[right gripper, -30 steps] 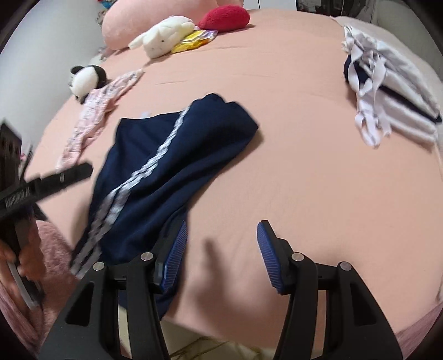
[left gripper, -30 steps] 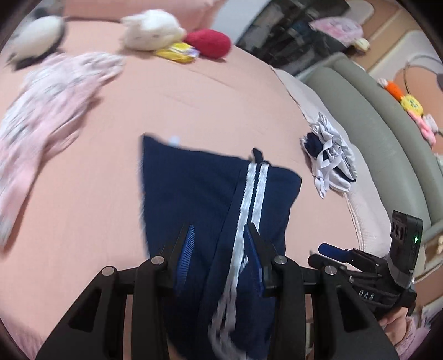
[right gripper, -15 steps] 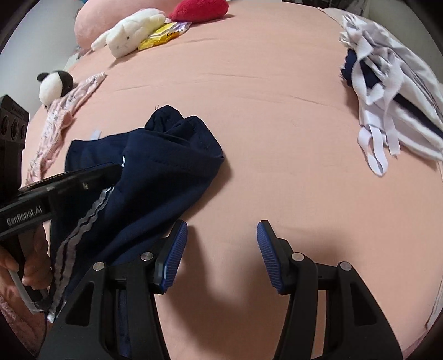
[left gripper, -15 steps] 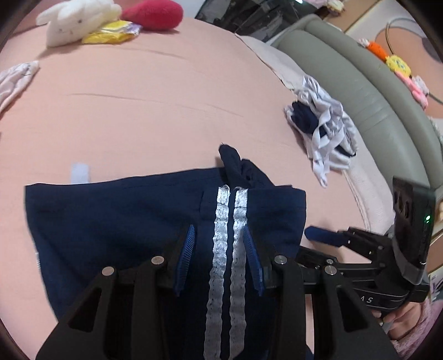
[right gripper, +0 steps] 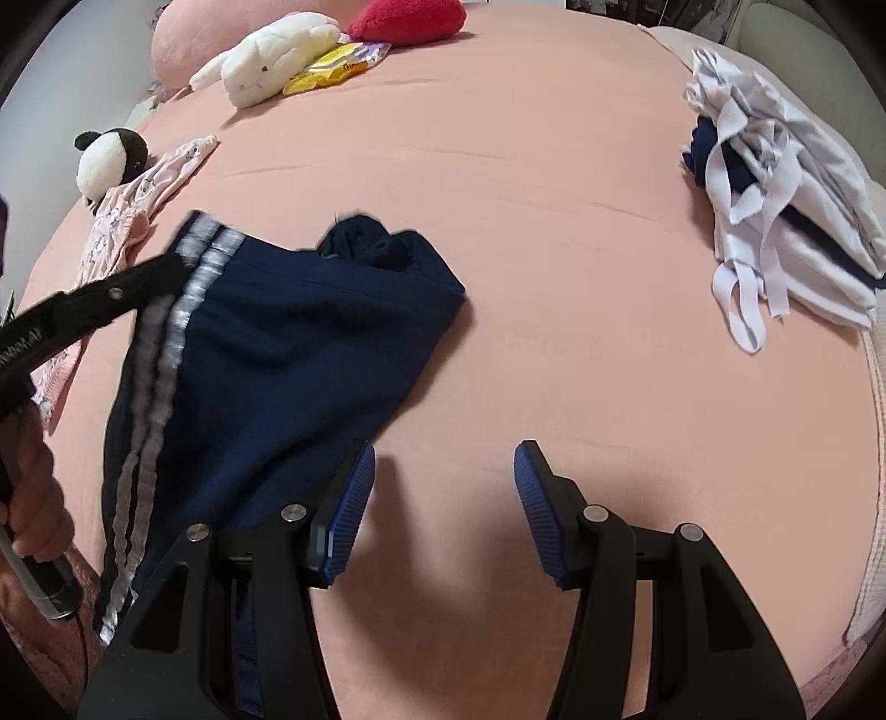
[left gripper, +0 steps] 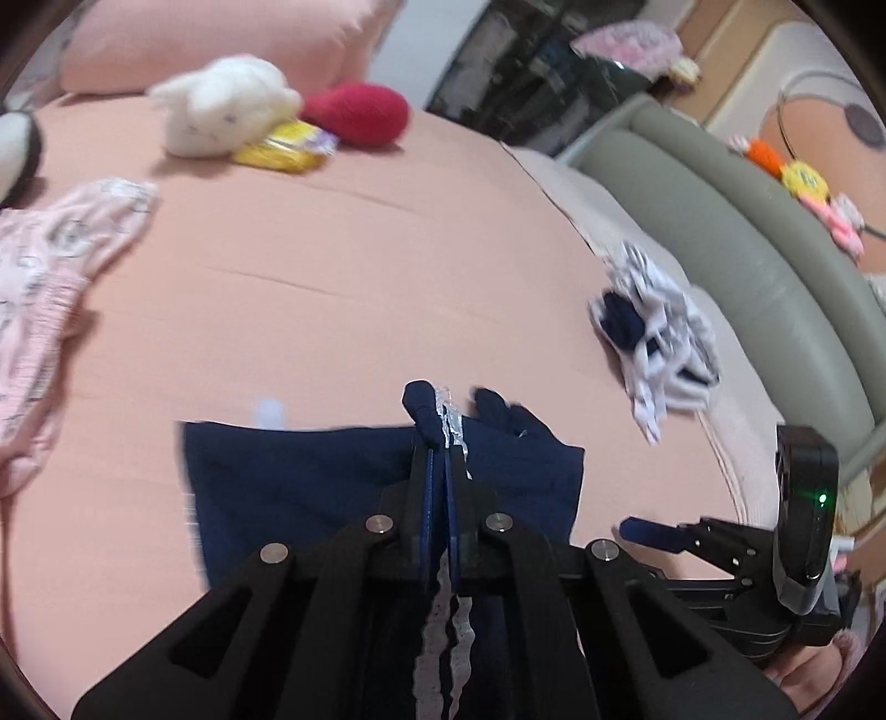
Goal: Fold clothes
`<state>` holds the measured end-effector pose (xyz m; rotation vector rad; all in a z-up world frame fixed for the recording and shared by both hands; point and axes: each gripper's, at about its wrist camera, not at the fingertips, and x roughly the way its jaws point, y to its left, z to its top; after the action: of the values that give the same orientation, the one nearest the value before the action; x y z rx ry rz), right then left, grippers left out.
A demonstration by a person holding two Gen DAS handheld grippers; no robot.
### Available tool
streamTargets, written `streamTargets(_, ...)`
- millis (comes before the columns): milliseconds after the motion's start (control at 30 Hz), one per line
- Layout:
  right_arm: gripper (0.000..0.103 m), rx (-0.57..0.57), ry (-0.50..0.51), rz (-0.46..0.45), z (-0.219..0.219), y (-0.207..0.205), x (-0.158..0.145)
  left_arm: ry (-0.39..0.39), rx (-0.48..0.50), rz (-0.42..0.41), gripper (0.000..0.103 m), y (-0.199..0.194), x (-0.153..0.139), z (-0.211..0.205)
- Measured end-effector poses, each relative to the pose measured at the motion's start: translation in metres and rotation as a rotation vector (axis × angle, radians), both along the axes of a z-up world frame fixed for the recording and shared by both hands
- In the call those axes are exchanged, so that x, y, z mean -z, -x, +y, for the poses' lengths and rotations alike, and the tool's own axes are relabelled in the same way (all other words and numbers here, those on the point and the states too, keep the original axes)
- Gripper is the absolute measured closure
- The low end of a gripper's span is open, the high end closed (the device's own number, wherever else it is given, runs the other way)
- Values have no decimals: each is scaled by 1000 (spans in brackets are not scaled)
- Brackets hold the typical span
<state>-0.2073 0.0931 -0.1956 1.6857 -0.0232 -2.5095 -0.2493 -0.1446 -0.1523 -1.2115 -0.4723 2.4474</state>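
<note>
Navy trousers with two silver side stripes [right gripper: 288, 343] lie on the pink bed, part hanging over the near edge. My left gripper [left gripper: 439, 443] is shut on the striped seam of the trousers [left gripper: 310, 476] and lifts that fold. In the right wrist view the left gripper [right gripper: 183, 260] shows at the stripe's top end. My right gripper [right gripper: 443, 476] is open and empty, low over the bare sheet just right of the trousers. It also shows in the left wrist view [left gripper: 642, 531] at lower right.
A white and navy garment pile [right gripper: 775, 221] lies at the right. A pink patterned garment [left gripper: 50, 288] lies at the left. A white plush rabbit [right gripper: 266, 61], yellow packet [right gripper: 332, 66], red cushion [right gripper: 410, 22] and panda toy [right gripper: 111, 160] sit at the back. A grey-green sofa [left gripper: 747, 249] borders the bed.
My left gripper has closed on the striped seam and the trousers have bunched toward the near edge. My right gripper stayed open beside the cloth.
</note>
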Motion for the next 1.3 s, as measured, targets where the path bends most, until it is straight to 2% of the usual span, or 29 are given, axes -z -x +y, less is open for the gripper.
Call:
streamTargets(133, 49, -3, -8, 25, -8, 4, -11, -11, -83, -8, 99, -10, -1, -37)
streamTargets(267, 49, -12, -34, 43, -17, 14, -17, 75, -118, -64, 99, -18, 9, -71)
streamTargets(400, 49, -17, -59, 45, -24, 26, -14, 97, -167, -100, 99, -14, 23, -94)
streamTargets(467, 49, -28, -77, 55, -28, 35, -12, 104, -170, -108, 99, -9, 29, -96)
streamTargets(567, 49, -39, -98, 61, -36, 53, -6, 74, -133, -99, 98, -1, 30, -87)
streamTargets(700, 49, -63, -115, 77, -52, 76, -1, 91, -90, -94, 98, 5, 28, -71)
streamTargets(800, 50, -107, -116, 37, -64, 89, 12, 102, -85, -109, 98, 7, 30, -68)
streamTargets(967, 51, -278, -82, 64, -92, 77, 6, 174, -117, -123, 98, 5, 31, -70)
streamTargets(1033, 51, -292, -95, 72, -94, 72, 5, 197, -126, -137, 98, 4, 32, -72)
streamTargets(1100, 51, -204, -51, 99, -77, 73, -2, 202, -133, -146, 98, 2, 34, -76)
streamTargets(1200, 51, 4, -12, 108, -36, 85, -8, 222, -136, -154, 98, 1, 36, -78)
streamTargets(1233, 51, 32, -40, 83, -28, 90, -5, 228, -134, -158, 97, 1, 36, -77)
streamTargets(1300, 51, 14, -90, 42, -26, 96, 3, 240, -130, -165, 97, 0, 38, -77)
